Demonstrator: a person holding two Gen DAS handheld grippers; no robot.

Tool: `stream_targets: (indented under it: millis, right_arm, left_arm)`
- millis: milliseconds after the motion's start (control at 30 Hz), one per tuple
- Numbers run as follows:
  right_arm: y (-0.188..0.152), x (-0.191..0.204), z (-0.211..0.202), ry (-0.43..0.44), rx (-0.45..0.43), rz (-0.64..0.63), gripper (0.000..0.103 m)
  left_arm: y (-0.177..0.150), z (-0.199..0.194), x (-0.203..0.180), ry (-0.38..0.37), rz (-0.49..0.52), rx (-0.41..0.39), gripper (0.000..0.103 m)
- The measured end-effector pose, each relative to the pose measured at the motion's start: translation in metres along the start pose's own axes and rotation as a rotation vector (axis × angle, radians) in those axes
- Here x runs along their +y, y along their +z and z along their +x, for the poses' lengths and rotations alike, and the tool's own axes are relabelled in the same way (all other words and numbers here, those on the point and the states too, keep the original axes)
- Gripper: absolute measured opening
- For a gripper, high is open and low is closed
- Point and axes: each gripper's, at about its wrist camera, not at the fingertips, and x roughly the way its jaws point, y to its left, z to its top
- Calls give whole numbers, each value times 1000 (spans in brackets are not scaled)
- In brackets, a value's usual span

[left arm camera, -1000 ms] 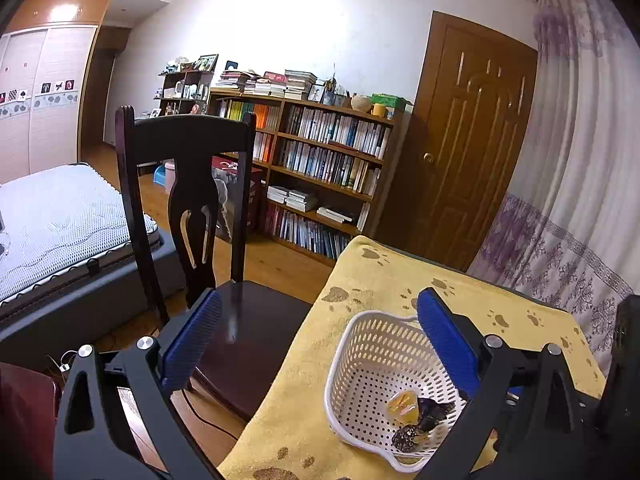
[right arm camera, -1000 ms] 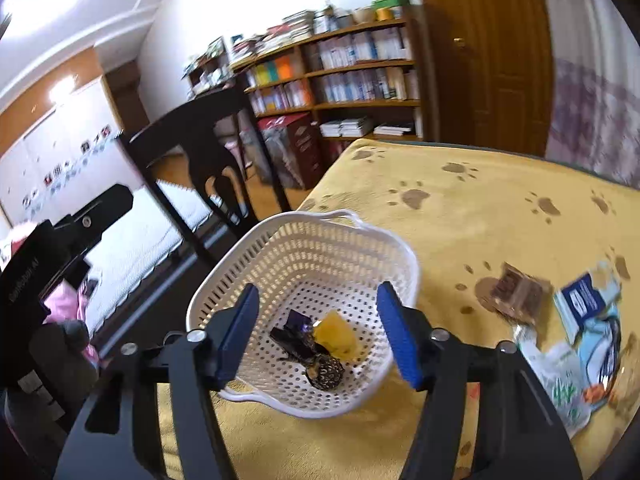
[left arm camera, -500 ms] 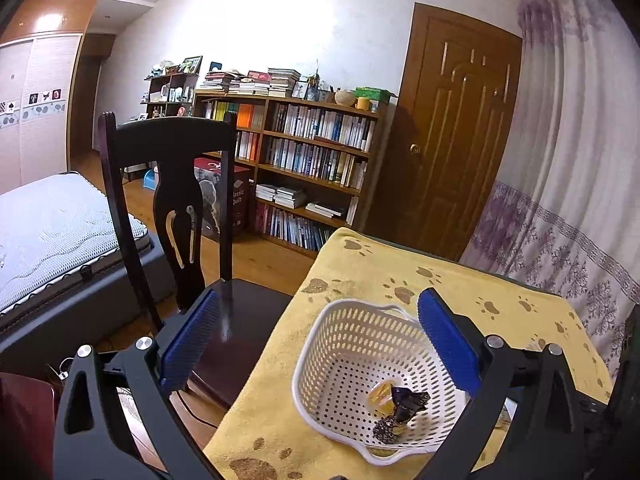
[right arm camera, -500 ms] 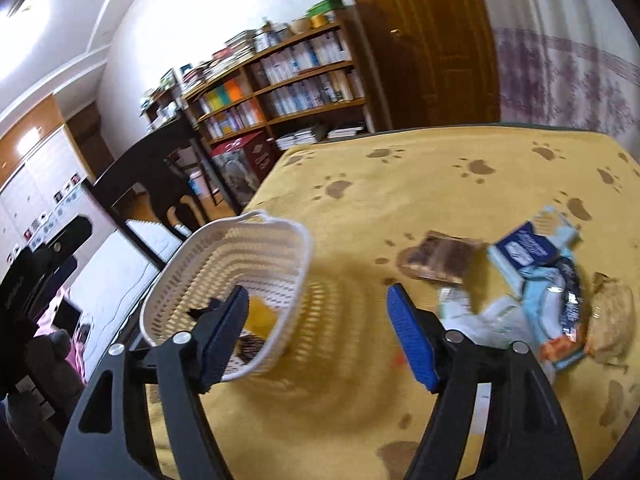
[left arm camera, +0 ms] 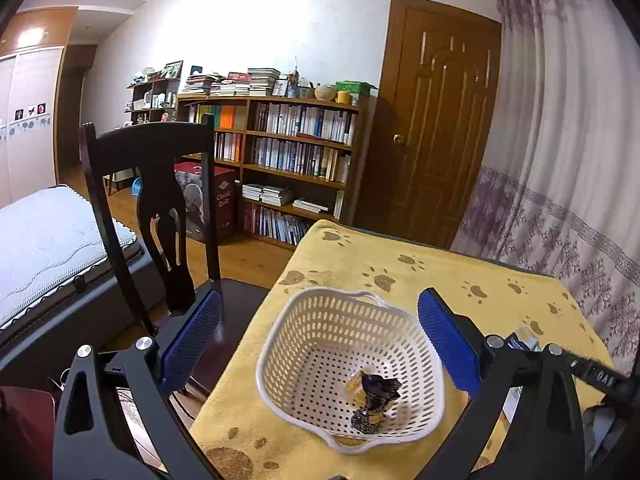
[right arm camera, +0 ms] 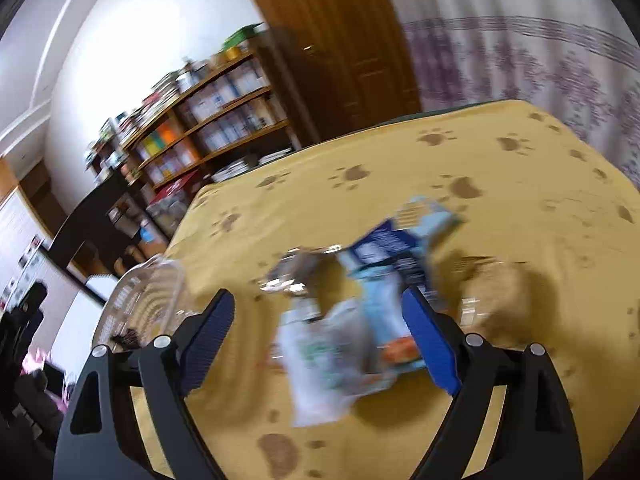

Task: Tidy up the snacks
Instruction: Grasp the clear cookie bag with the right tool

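A yellow paw-print cloth [left arm camera: 440,280] covered the desk, with one dark chair [left arm camera: 160,200] and one bookshelf [left arm camera: 288,168] behind. One white basket [left arm camera: 304,320] sat between the spread, empty left tongs [left arm camera: 320,344], holding three small wrapped snacks [left arm camera: 372,396]. The right tongs [right arm camera: 320,344] were also spread and empty over a blurred heap of snack packets [right arm camera: 360,320]; their count could not be told. The basket lay left of them.
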Motion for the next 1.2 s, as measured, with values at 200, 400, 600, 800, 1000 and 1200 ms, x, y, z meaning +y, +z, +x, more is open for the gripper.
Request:
stream_targets:
  millis: [200,400,600,800,1000,1200]
  right_arm:
    - [10,-54,-10,-81,-23,89,86]
    - [12,-94,-12,-142,-19,152,86]
    - [7,-113,10,-155,40,172,86]
    - [2,-119,33,-184,89,163,86]
    - [1,-117,53,-204,128,122,86]
    - [-2,-100,60,-246,126,1,72]
  left_arm:
    - [-6,1,-18,-18,38,17,100]
    - [-15,-1,-47,-59,112,28,100]
    - [-24,-3,-70,-104,166,47,100]
    - [-30,-1,-82,-123,192,61,100]
    - [-34,3,-86,-128,197,78,100]
    - [-37,5,-87,-128,203,88,100]
